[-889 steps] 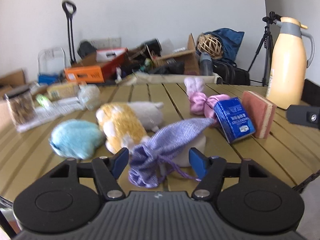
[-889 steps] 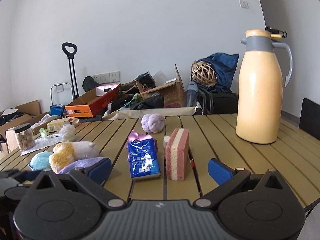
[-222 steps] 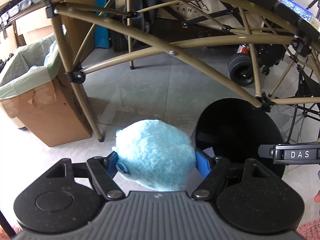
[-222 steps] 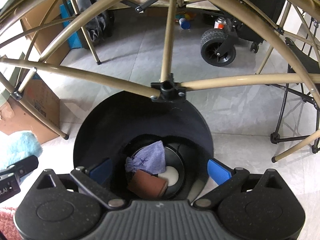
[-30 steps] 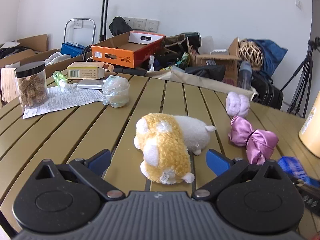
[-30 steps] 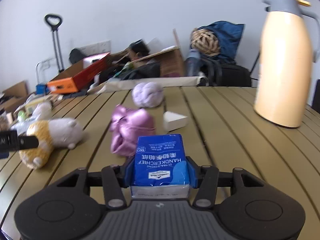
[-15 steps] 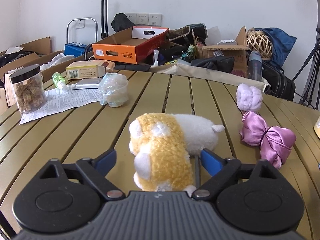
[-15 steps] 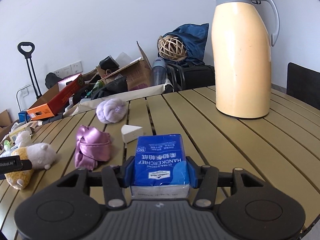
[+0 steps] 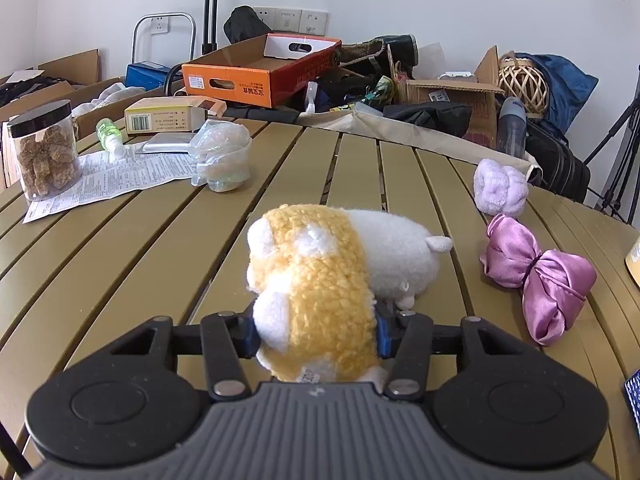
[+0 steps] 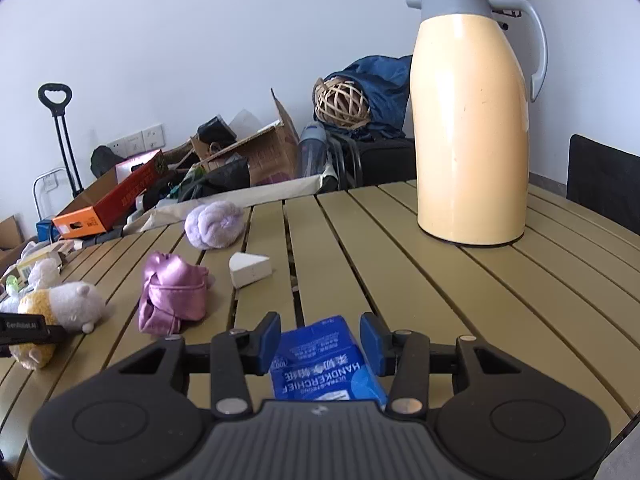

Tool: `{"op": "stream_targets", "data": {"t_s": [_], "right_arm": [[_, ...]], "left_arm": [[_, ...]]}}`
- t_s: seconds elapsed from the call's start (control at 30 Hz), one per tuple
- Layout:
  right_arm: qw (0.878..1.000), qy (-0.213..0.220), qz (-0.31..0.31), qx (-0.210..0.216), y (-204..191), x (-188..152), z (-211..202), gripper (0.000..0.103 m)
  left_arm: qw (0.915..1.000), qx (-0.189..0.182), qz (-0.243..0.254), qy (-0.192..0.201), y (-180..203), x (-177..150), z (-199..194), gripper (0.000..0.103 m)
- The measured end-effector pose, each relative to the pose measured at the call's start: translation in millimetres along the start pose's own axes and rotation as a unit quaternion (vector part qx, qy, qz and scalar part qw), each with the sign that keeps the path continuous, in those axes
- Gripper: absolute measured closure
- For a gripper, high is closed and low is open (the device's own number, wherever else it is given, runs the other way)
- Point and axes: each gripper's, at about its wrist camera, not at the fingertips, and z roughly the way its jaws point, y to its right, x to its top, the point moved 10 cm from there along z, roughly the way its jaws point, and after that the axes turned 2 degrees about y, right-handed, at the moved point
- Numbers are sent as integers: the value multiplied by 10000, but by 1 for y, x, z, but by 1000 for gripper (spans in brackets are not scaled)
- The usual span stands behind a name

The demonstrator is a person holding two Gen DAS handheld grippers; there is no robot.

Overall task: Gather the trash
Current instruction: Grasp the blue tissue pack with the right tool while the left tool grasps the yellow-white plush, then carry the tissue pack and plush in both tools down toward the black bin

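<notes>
Left hand-held gripper (image 9: 316, 330): its jaws have just been closing, and the blue pads now press both flanks of the yellow-and-white plush toy (image 9: 320, 276), low in the centre of the left wrist view.
Plush toy: lies on the slatted desk (image 9: 132, 256); its near end and sewn-in label are cut off behind the gripper body.
Right hand-held gripper (image 10: 320, 338): jaws have just been closing around the blue tissue pack (image 10: 324, 360); the pack sits tilted between the pads, and whether both pads touch it is hard to tell.
Tissue pack: bottom centre of the right wrist view, lower edge hidden by the gripper body.
Pink satin bow (image 9: 536, 276): right of the plush toy, apart from it.
Lilac fluffy scrunchie (image 9: 500, 192): beyond the bow.
Thermos jug (image 10: 472, 120): upright, upper right.
White wedge (image 10: 250, 268): mid-desk, what it is cannot be made out.
</notes>
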Motion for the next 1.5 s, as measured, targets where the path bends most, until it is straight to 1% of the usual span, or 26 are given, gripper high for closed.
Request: {"op": "stream_targets", "data": {"t_s": [0.07, 0.1, 0.13, 0.2, 0.33, 0.63, 0.7, 0.73, 0.77, 0.93, 1.17, 1.33, 1.5], "right_arm": [[10000, -33, 7, 45, -2, -1, 0, 55], [10000, -59, -27, 49, -3, -1, -1, 49], [9999, -65, -75, 34, -3, -2, -1, 47], [9998, -114, -184, -21, -4, -4, -1, 47], [9993, -306, -227, 11, -5, -11, 4, 46], [9981, -420, -461, -1, -10, -18, 6, 45], [9974, -454, -550, -26, -12, -19, 6, 47], [9972, -469, -580, -28, -12, -19, 7, 52], [9969, -484, -613, -32, -13, -20, 7, 52], [9968, -402, -687, -37, -16, -19, 1, 53], [9972, -139, -717, 165, -22, -12, -22, 53], [9968, 2, -738, 301, -23, -8, -46, 53], [9961, 169, -788, 350, -26, -6, -73, 53]], "left_arm": [[10000, -15, -37, 37, -1, 0, -2, 53], [10000, -11, -49, 56, -2, 1, -3, 53], [9999, -10, -63, 86, -3, 1, -4, 53], [9998, -36, -97, 166, -3, 3, -8, 53], [9994, -72, -88, 314, -2, 8, -19, 53], [9986, -192, -10, 498, 3, 10, -36, 53], [9983, -211, 12, 536, 4, 10, -39, 53], [9982, -221, 25, 551, 4, 10, -41, 53], [9981, -231, 32, 566, 4, 10, -43, 53], [9976, -304, 28, 615, 4, 8, -51, 53], [9965, -434, 45, 708, 4, 0, -74, 53], [9951, -496, 152, 840, 2, -7, -101, 53], [9930, -588, 236, 999, 2, -20, -133, 53]]}}
